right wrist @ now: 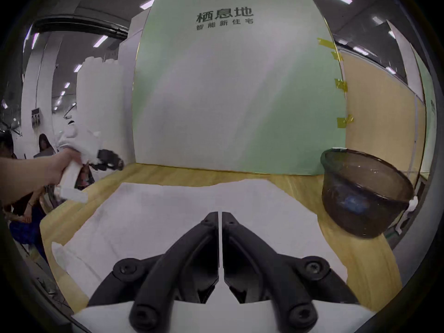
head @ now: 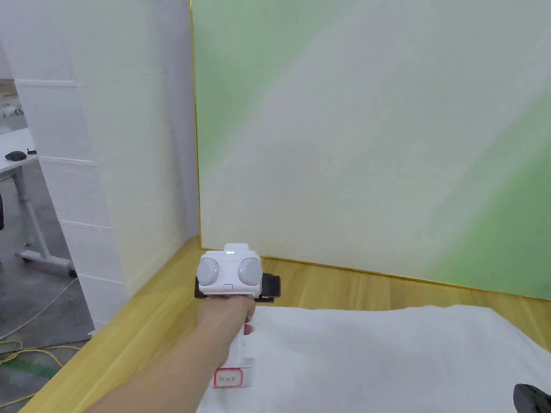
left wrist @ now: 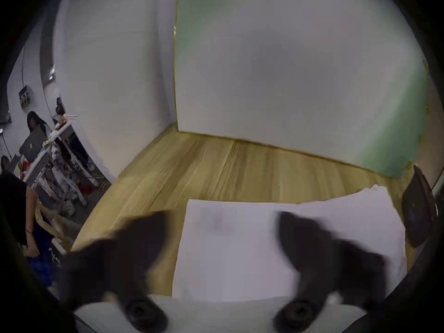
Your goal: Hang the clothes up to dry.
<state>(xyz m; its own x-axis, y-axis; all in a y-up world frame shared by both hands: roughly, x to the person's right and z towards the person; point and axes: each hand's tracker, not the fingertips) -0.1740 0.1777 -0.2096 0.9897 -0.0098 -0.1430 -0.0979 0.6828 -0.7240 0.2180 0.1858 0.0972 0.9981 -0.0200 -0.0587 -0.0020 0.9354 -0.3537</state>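
we see a white cloth [head: 398, 355] lying flat on a wooden table [head: 333, 285], spread across the near part of it, with bare wood between its far edge and the green-and-white panel [head: 376, 134] behind. a dark mesh basket [right wrist: 360, 194] stands on the table's right end, just beside the cloth. no rack, line or hanger is in view.

our left gripper [left wrist: 222, 220] hangs in the air above the cloth's left edge, jaws spread wide and holding nothing; its view is blurred. our right gripper [right wrist: 220, 214] sits low over the near middle of the cloth, jaws pressed together, with nothing visibly caught between the tips.

we judge the cloth to be light, thin and limp: it will sag and fold the moment it leaves the table, and a single pinch in the middle would bring it up as a bunch. it looks neither fragile nor slippery. we would take it at two corners or along one edge, one gripper at each end, pinching only the top layer so it opens out as it lifts.
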